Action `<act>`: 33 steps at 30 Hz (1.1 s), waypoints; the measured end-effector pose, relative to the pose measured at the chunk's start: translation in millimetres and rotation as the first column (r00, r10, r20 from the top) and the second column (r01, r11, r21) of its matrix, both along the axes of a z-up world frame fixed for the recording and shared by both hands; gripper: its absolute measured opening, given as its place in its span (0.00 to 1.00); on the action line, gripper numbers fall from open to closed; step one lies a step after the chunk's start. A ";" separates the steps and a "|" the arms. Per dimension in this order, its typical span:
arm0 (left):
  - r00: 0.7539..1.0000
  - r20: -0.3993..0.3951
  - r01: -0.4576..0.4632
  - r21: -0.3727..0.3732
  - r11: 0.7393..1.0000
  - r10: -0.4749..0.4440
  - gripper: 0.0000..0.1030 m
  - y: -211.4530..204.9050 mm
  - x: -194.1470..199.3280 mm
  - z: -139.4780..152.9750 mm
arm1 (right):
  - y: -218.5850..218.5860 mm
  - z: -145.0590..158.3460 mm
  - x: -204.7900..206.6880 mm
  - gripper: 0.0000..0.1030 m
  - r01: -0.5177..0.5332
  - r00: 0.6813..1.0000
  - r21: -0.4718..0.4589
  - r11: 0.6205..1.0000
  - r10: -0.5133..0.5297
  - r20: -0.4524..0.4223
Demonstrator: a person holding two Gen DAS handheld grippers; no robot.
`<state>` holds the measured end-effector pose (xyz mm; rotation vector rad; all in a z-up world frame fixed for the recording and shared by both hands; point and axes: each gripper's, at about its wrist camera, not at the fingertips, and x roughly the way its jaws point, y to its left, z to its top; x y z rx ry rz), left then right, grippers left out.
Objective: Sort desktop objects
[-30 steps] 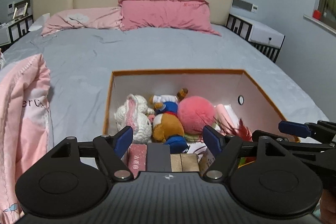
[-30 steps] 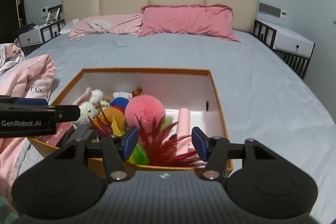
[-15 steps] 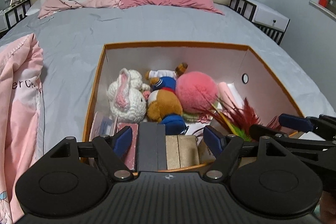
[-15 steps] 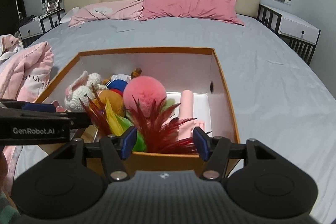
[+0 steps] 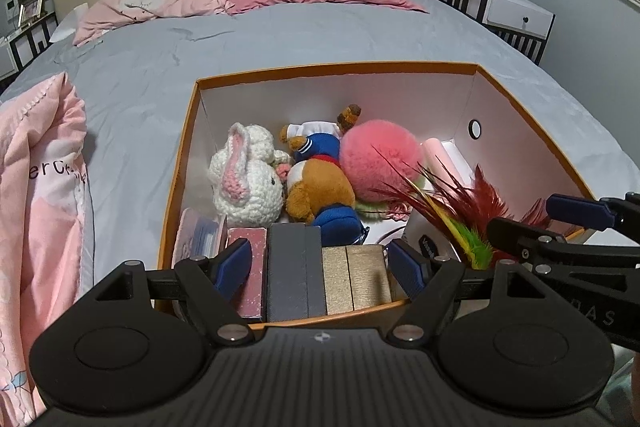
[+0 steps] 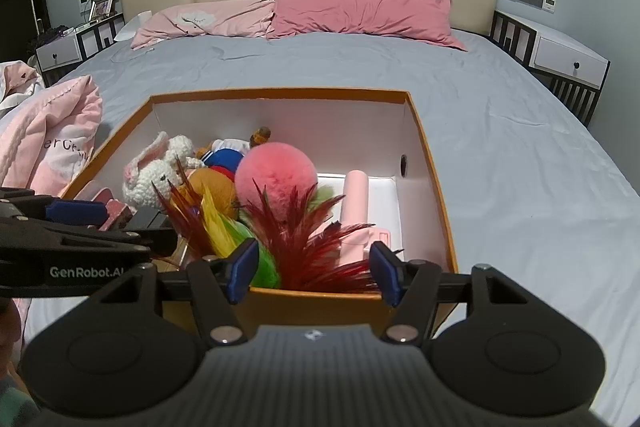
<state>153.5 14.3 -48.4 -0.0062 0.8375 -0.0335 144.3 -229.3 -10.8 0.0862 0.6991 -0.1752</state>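
Sorting looks nearly done: inside the orange cardboard box (image 5: 182,163) on the grey bed (image 5: 280,39) lie, from left to right, flat cases, a white crocheted rabbit (image 5: 246,183), a pink fluffy ball (image 5: 380,163) and red feathers (image 6: 300,239). Left gripper (image 5: 320,263) and right gripper (image 6: 312,267) both stand apart, holding nothing.

In the left wrist view, the black body of the left hand-held gripper (image 5: 322,269) is covering the near wall of the box (image 5: 340,67) at lower centre. The feathers (image 5: 452,211) are hiding a white item with unreadable lettering. The pink blanket (image 5: 40,187) is running off the left edge.
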 end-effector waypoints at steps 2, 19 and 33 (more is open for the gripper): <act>1.000 0.001 0.002 0.008 1.000 -0.002 0.86 -1.2 -0.2 -0.2 | 0.6 -0.3 -0.8 0.61 0.002 1.000 -0.001 1.000 -0.002 0.001; 1.000 0.001 0.002 0.007 1.000 -0.002 0.86 -1.2 -0.4 -0.5 | 0.3 -0.7 -1.2 0.62 0.002 1.000 -0.002 1.000 -0.002 0.003; 1.000 -0.003 0.001 0.010 1.000 -0.001 0.86 -2.0 0.2 -0.9 | 0.6 -0.6 -1.8 0.62 0.003 1.000 -0.002 1.000 -0.003 0.003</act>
